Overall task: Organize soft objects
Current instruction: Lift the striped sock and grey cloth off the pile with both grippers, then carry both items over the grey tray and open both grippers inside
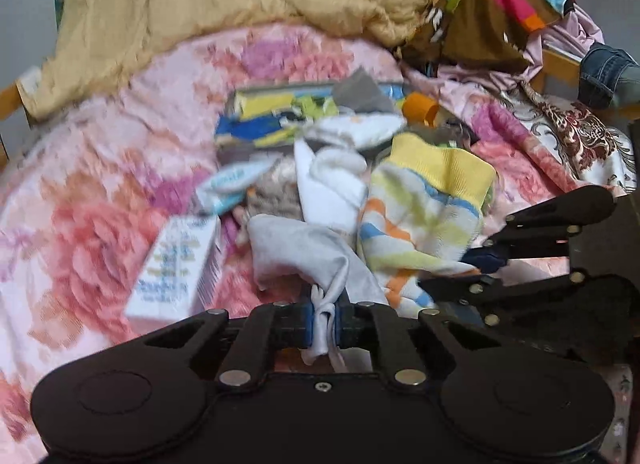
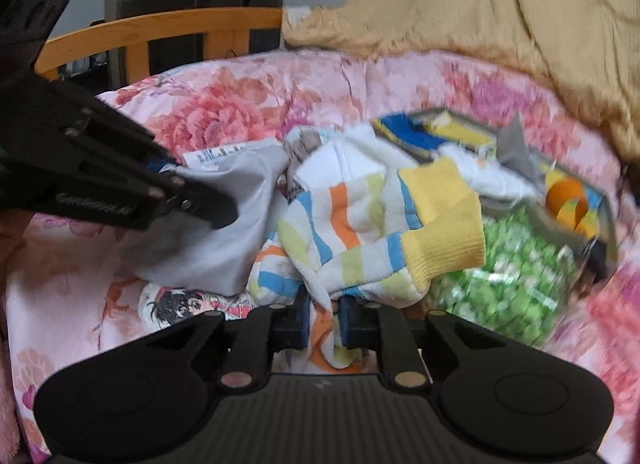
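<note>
The left gripper [image 1: 324, 322] pinches a bunched corner of the grey cloth [image 1: 304, 252], which spreads just ahead of it; the right gripper [image 2: 324, 324] is pressed onto a fold of the striped sock [image 2: 352, 223], whose yellow cuffs lie ahead and to its right. Both sit on the flowered bedspread [image 1: 100, 191]. The two pieces overlap in one heap, so lifting either could drag its neighbour along. The holds catch only thin edges, so a quick tug might slip them free or knock the white box [image 1: 180, 268], left of the left gripper.
</note>
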`<state>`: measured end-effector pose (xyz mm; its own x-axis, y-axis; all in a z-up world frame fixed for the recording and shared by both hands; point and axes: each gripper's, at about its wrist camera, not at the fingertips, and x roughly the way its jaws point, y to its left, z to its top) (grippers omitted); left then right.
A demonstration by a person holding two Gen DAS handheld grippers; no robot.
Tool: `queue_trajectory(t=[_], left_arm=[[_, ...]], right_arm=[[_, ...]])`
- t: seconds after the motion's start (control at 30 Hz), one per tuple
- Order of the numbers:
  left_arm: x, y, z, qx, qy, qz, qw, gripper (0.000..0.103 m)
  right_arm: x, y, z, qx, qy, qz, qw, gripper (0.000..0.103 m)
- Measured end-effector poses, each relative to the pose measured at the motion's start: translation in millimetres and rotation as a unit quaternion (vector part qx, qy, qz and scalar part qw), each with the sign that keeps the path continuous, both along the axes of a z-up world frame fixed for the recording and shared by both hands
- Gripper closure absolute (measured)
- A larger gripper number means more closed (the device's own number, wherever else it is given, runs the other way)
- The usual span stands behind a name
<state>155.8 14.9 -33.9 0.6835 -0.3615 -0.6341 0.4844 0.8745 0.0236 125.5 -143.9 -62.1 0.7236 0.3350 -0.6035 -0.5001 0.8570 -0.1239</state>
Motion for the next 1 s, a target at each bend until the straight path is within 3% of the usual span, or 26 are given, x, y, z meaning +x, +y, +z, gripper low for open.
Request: queue_trajectory(t=[0.17, 0.3, 0.67, 1.0], left_arm=[[-8.5, -1.6, 9.0, 0.010, -0.063, 0.009, 0.9980, 0.094], [-13.5, -2.5, 12.7, 0.019, -0.094, 0.019, 0.9952, 0.094], [-11.6, -5.8, 30.8, -0.016, -0.099, 0.044, 0.9940, 0.094], [24.8, -34.3, 45.1, -0.089, -0.084, 0.081, 0.9891, 0.093]], right_arm=[[-17.1, 5.0, 12.0, -0.029, -0.077, 0.002, 0.997, 0.088], [-19.4, 5.9, 16.6, -0.030, -0.106, -0.005, 0.994, 0.090], [-22.1, -11.6, 37.3, 0.006, -0.173, -0.035, 0.984, 0.091], [2.9, -46.3, 52.0, 0.026, -0.200, -0.091, 0.975, 0.091]])
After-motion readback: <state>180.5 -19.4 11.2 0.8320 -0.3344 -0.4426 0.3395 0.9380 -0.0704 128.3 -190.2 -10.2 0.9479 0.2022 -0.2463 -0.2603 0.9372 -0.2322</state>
